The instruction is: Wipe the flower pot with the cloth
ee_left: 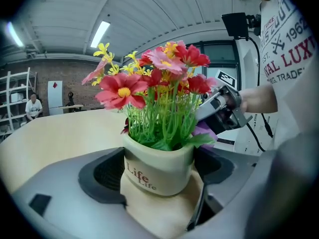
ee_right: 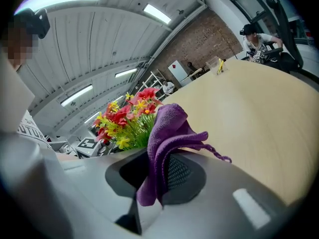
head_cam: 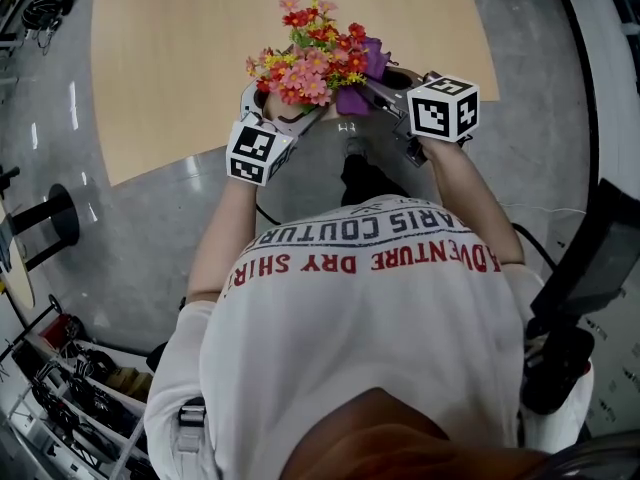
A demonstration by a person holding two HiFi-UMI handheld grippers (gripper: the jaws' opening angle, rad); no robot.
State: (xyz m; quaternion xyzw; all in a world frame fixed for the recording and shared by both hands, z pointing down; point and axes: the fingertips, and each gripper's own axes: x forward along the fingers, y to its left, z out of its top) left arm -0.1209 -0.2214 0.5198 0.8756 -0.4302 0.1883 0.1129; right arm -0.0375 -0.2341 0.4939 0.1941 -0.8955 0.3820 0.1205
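A cream ceramic flower pot (ee_left: 157, 169) with dark red lettering and a bunch of red, pink and yellow artificial flowers (head_cam: 315, 53) is held in the air in front of the person's chest, not standing on anything. The left gripper (head_cam: 300, 111) grasps it, one jaw pressed against each side of the pot's wall. The pot stands roughly upright, its long axis running from the tan lower part up through the green stems.

The right gripper (head_cam: 385, 86) is clenched on a purple microfibre cloth (ee_right: 167, 133), which bunches up out of the jaws and hangs over one of them. From the pot, the cloth lies just to the person's right and slightly beyond, level with the rim and the lowest leaves. Whether it touches the ceramic or only the foliage I cannot tell. The right hand is the one free to work. I judge that the cloth has to come down from the rim onto the pot's side wall, which faces it.

Beyond the pot is a light wooden surface (head_cam: 200, 58) with a curved edge, bare in the part that shows. Below the pot is grey glossy floor (head_cam: 150, 238). The room has a brick wall, white shelving, strip lights on a ribbed ceiling, and other people seated well away from the pot.
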